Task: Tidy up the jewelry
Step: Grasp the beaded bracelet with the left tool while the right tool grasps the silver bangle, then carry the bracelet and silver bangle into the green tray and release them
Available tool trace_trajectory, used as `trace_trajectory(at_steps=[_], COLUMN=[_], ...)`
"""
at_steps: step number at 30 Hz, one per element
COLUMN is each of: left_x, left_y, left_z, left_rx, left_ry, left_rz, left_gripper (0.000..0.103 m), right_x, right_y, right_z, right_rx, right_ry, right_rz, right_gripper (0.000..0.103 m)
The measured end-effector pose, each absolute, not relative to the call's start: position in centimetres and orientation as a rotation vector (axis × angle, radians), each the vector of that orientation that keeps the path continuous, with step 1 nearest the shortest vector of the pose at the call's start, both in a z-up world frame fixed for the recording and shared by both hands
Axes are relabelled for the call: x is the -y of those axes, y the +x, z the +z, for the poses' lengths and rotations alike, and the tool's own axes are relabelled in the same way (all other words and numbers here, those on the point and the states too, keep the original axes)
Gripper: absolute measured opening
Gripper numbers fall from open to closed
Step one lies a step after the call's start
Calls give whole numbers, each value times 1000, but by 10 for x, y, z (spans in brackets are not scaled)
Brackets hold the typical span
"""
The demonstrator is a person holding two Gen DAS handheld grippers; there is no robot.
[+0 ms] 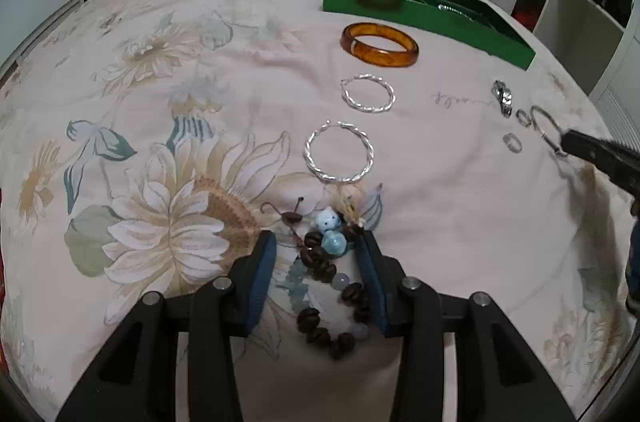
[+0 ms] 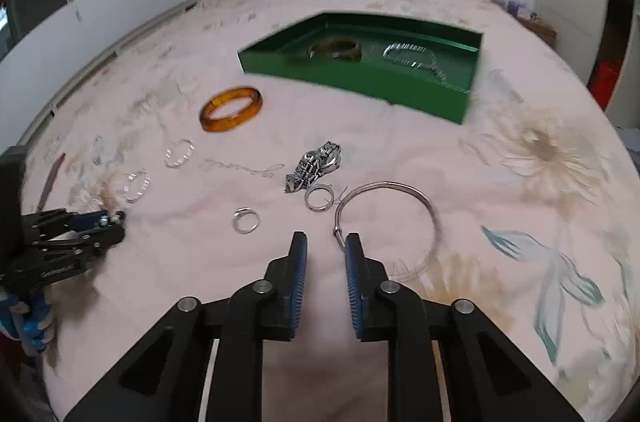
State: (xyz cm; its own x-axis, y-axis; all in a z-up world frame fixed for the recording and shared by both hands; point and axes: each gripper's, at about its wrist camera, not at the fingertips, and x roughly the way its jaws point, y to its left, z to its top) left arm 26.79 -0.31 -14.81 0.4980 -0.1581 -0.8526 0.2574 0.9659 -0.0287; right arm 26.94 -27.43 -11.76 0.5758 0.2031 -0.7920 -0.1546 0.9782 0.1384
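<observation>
1. The left tool (image 1: pixel 318 242) is held with its jaws apart, and the bead bracelet (image 1: pixel 332 286) is seen lying on the bed (image 1: pixel 200 34) between them.
2. The right tool (image 2: pixel 326 242) is held apart too; the silver bangle (image 2: pixel 386 218) is found just at its right fingertip.
3. The green box (image 2: pixel 400 84) is set farther up the bed, beyond the amber bangle (image 2: pixel 231 108).

I see a pale pink bedspread (image 1: pixel 240 70) printed with beige flowers and teal-grey leaves. The box (image 2: pixel 400 86) is glossy green. One bangle (image 1: pixel 379 44) is translucent amber-orange. The beaded bracelet (image 1: pixel 332 286) combines dark brown beads with pale blue ones. My gripper finger pads (image 2: pixel 299 286) are blue on black frames.
</observation>
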Motion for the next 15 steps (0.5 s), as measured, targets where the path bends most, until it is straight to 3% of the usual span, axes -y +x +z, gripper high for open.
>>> trace_trajectory(at_steps=[10,15], left_x=[5,3], left_y=[271,274], left_z=[-152,-151], left_rx=[-1011,-1021], left_ry=[94,41], left_rz=[-253,-245], left_gripper=[33,14], right_x=[270,272], right_y=[309,315], right_z=[-146,-148], right_rx=[-1077,-1112], right_ry=[32,89], right_rz=[244,226], right_gripper=[16,16])
